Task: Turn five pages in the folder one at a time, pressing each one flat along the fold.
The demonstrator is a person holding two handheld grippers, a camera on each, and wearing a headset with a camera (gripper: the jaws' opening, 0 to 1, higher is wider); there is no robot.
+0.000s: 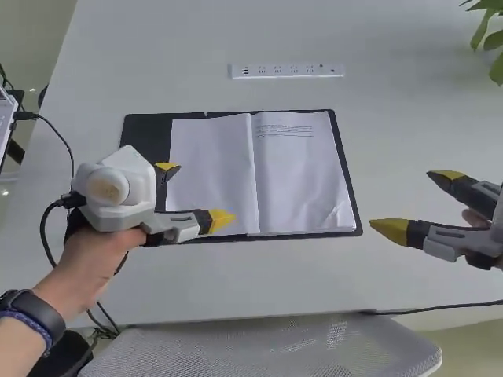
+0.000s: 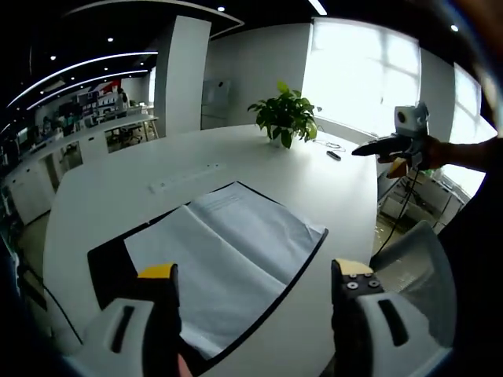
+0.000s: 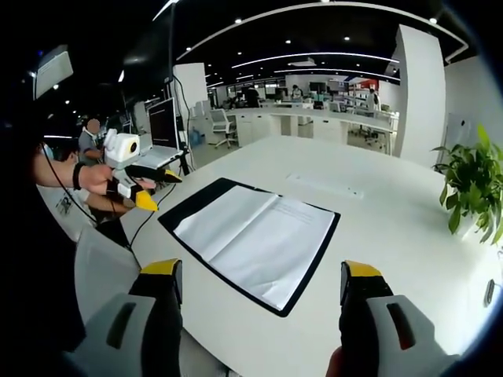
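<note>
Left tongs (image 1: 196, 194) and right tongs (image 1: 416, 202) are hovering released near the open folder (image 1: 145, 129), gripping no page; turns already done cannot be counted.

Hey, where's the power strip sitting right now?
In the head view, the white power strip lies on the table just beyond the far edge of the open folder, not touching it.

We have bare table (image 1: 409, 102) on every side of the open folder (image 1: 236, 173). A power strip (image 1: 286, 71) lies beyond its far edge, well apart; a plant (image 1: 489, 31) stands at the far right, a cable (image 1: 59, 149) trails on the left. Our left gripper (image 1: 198, 194), jaws spread, hangs by the folder's near left corner.
</note>
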